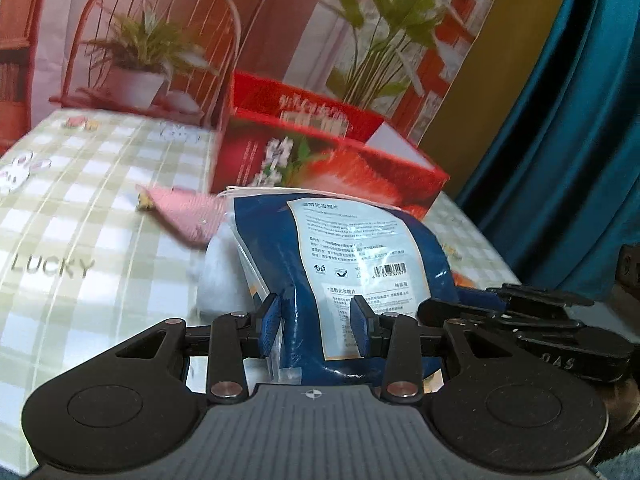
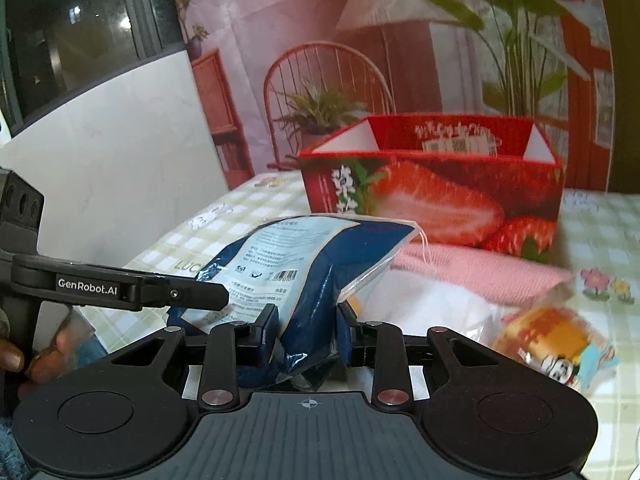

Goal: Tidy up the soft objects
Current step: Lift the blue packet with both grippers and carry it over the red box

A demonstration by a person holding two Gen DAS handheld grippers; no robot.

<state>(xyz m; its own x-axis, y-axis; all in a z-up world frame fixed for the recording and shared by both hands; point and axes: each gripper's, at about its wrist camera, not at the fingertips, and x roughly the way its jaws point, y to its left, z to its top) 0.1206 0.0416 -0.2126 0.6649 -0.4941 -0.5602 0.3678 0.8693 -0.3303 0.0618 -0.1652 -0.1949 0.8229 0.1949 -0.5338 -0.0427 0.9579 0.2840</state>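
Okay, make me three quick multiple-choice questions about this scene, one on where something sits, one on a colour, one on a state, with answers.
1. Where is the strawberry box?
A. Behind the blue pouch
B. On the floor
C. On top of the pouch

2. What colour is the cloth before the box?
A. Green
B. Pink
C. Black

3. How is the blue pouch held?
A. By no hand-held gripper
B. Lying loose inside the box
C. Between both hand-held grippers

Answers: 1 A, box stands beyond the pouch; 2 B, it looks pink; 3 C, the left hand-held gripper and right hand-held gripper each pinch it.
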